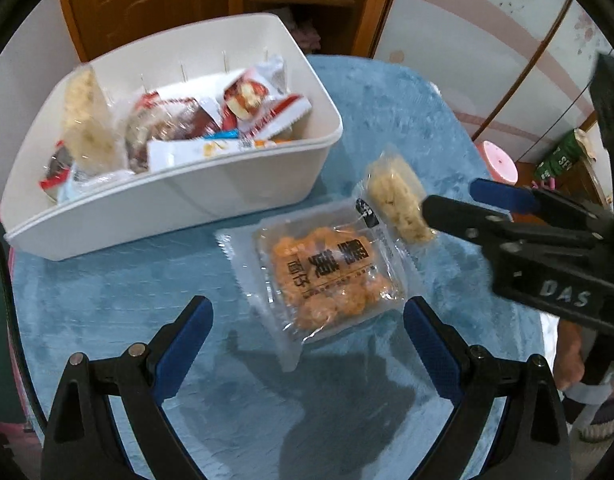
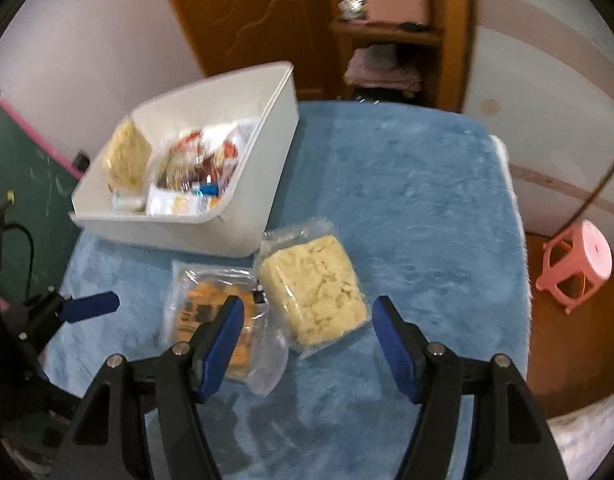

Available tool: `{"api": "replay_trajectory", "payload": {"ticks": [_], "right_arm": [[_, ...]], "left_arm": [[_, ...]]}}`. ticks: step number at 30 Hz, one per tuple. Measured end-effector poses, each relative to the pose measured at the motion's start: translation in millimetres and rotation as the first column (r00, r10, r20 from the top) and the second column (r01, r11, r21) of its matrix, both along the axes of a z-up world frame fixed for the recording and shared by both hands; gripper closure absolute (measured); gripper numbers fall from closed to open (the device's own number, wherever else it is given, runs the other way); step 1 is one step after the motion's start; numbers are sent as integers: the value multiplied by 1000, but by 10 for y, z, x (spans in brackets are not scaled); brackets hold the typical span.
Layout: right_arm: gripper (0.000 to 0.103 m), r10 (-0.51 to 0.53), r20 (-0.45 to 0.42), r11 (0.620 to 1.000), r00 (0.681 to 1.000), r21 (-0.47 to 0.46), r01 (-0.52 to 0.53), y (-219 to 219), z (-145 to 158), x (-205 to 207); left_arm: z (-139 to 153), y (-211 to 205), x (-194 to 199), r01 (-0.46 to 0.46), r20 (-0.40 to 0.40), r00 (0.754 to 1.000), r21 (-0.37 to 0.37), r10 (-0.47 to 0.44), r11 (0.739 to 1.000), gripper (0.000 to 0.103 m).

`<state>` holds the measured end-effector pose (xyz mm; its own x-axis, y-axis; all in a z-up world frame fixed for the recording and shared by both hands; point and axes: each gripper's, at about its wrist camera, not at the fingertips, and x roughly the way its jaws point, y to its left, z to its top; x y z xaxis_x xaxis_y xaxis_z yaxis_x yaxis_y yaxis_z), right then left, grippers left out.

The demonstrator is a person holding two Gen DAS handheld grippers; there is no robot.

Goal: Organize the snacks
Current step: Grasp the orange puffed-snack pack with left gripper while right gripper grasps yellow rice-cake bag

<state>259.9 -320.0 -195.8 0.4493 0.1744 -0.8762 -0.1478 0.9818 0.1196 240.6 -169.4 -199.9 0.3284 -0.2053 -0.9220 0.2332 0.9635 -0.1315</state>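
Observation:
A white bin holding several wrapped snacks stands on a blue cloth-covered table. Two packets lie in front of it: an orange snack packet and a pale yellow snack packet. My left gripper is open, just short of the orange packet. My right gripper is open, its fingers on either side of the yellow packet's near end; it also shows in the left wrist view.
A pink stool stands on the floor to the right of the table. A wooden door and shelf are behind the table. A green board leans at the left.

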Motion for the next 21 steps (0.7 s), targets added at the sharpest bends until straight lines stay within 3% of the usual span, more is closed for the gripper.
{"api": "replay_trajectory", "payload": {"ticks": [7,12,13,16,21], "right_arm": [[36,86,-60,995,995,-47,-89,43,-353,271],[37,33,-79,997,996,79,-27,-135,-455,402],[43,17,-81,994,997,107,-8,-187,-473,402],[49,-14,-65,994,998,107,21,-259,-476,343],[50,-97,-48,990,994,99,101,-373,-455,258]], "left_arm": [[-253,-148,92,-21,-37,999,8,21,1000,7],[-301,-196,144,-35,-40,999,12,36,999,7],[-306,-211,158,-39,-41,998,14,39,999,7],[-330,-268,234,-56,-43,997,26,57,998,7],[-372,-366,391,-113,-48,992,35,114,993,3]]}}
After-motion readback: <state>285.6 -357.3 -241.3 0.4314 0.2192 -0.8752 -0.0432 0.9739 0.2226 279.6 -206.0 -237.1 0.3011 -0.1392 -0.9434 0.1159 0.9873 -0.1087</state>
